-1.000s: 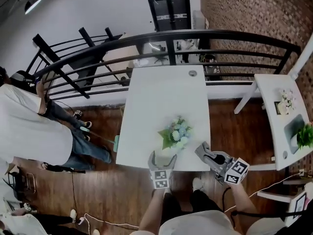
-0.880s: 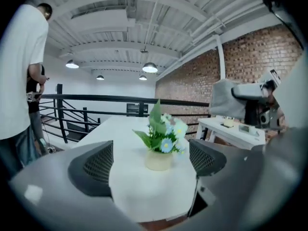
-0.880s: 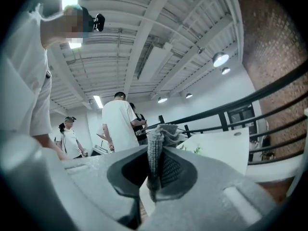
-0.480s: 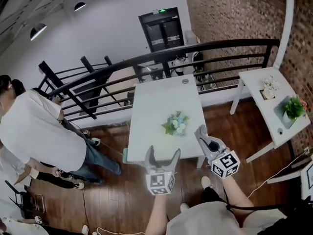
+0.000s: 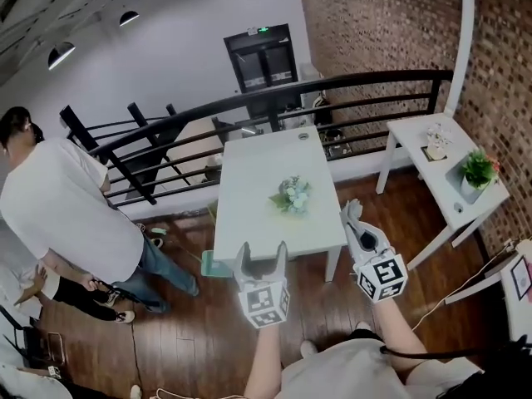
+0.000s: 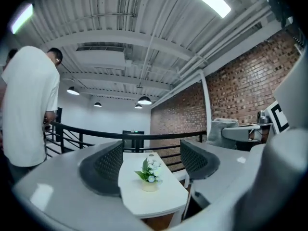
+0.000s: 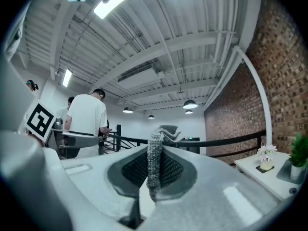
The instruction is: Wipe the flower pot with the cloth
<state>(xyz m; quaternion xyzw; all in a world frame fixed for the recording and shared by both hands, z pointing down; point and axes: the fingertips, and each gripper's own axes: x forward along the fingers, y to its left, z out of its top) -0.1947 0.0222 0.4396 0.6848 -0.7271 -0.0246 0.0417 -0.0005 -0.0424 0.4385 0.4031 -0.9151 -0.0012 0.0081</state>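
Nearest the camera, the left gripper (image 5: 263,246) is held level in front of the person, short of the white table (image 5: 249,223). Its fingers are spread but closing, with nothing gripped between them. The right gripper (image 5: 352,210) is beside it, off the table's near right corner, with its fingers pressed together on a grey knitted cloth (image 7: 153,162). The cloth stands up in a narrow fold between the pads.

The flower pot (image 5: 291,194) stands on the table, about mid-length and toward its right edge, well apart from both grippers. It holds pale flowers and green leaves. Seen from above, the pot body is mostly hidden by the blooms. A small round item (image 5: 299,136) sits at the table's far end; what it is cannot be made out.

To the left, a person in a white shirt (image 5: 58,206) stands on the wooden floor. To the right is a side table (image 5: 416,131) carrying a green plant (image 5: 478,170). Beyond are a black railing (image 5: 332,86) and a brick wall (image 5: 391,32).
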